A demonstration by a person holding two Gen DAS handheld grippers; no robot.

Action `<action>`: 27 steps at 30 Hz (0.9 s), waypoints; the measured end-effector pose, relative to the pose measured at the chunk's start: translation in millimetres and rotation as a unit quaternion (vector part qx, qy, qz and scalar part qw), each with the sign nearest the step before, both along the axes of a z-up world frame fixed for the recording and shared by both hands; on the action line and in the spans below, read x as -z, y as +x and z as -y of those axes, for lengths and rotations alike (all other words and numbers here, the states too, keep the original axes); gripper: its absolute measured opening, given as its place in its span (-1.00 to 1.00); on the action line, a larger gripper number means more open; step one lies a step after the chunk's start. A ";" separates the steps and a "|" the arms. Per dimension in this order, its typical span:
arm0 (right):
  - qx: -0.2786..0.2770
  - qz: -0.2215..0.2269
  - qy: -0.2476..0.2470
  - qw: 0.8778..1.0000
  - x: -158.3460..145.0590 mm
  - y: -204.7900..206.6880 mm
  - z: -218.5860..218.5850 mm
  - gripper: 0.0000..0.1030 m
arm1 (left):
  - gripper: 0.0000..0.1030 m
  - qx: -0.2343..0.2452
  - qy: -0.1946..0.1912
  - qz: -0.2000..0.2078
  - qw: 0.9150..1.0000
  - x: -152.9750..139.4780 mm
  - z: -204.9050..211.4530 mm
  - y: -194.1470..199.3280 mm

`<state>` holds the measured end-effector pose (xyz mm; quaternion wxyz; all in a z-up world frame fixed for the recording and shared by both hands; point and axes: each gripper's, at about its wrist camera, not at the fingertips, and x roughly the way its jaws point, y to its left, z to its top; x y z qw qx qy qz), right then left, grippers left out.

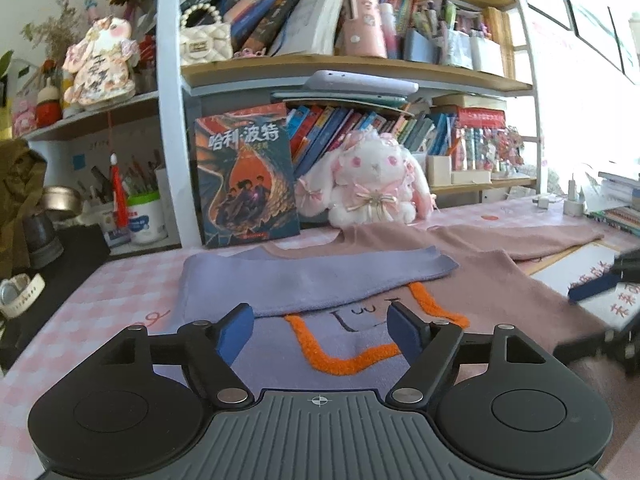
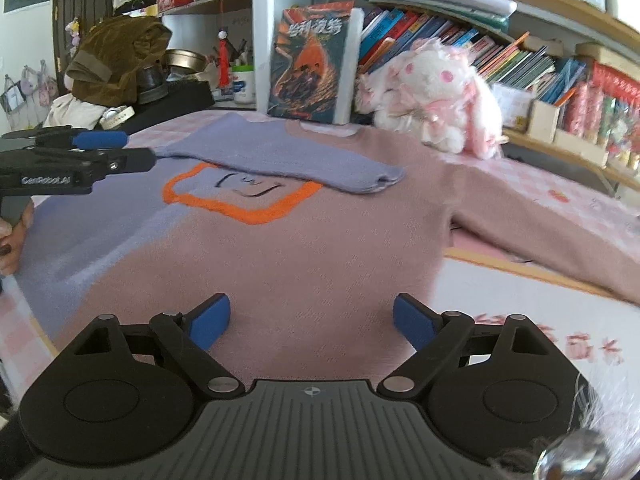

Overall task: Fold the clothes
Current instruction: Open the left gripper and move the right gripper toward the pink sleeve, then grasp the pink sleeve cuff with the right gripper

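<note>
A pink and lilac sweater [image 2: 320, 240] with an orange square face motif [image 2: 240, 196] lies flat on the pink checked table. Its lilac sleeve [image 2: 288, 160] is folded across the chest; the pink sleeve [image 2: 560, 236] stretches out to the right. In the left wrist view the sweater [image 1: 500, 284] and the folded sleeve [image 1: 312, 280] lie ahead. My left gripper [image 1: 320, 332] is open and empty above the motif [image 1: 344, 356]; it also shows in the right wrist view [image 2: 100, 148]. My right gripper [image 2: 312, 320] is open and empty above the sweater's lower pink part, and shows blurred in the left wrist view [image 1: 608, 280].
A bookshelf [image 1: 360, 68] stands behind the table, with an upright book [image 1: 248, 176] and a plush rabbit [image 1: 368, 180] at the sweater's collar. A white sheet with red characters [image 2: 520, 320] lies under the sweater's right side. Clutter and a brown bag [image 2: 116, 56] sit at the left.
</note>
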<state>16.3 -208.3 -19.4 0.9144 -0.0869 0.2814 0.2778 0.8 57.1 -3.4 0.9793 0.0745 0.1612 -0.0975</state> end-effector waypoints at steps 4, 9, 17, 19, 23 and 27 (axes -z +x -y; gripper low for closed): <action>0.048 0.002 -0.010 0.999 -8.7 13.4 28.5 0.72 | 0.49 0.008 0.013 -0.004 1.000 0.8 5.0 1.2; 0.128 -0.014 -0.016 0.992 -14.8 42.1 75.0 0.71 | 0.49 0.009 0.017 -0.018 1.000 2.7 7.0 5.2; 0.262 -0.064 0.000 0.963 -17.7 90.5 150.3 0.65 | 0.49 0.001 0.006 -0.021 1.000 3.0 2.9 5.7; 0.291 -0.078 0.012 0.953 -18.3 100.7 169.8 0.60 | 0.49 -0.001 0.002 -0.020 1.000 2.8 1.6 5.3; 0.338 -0.113 0.097 0.929 -17.4 115.0 214.3 0.47 | 0.49 -0.002 0.005 -0.021 1.000 2.6 2.5 6.2; 0.382 -0.137 0.158 0.900 -17.0 123.9 242.8 0.20 | 0.49 -0.002 0.016 -0.021 1.000 2.9 5.6 6.3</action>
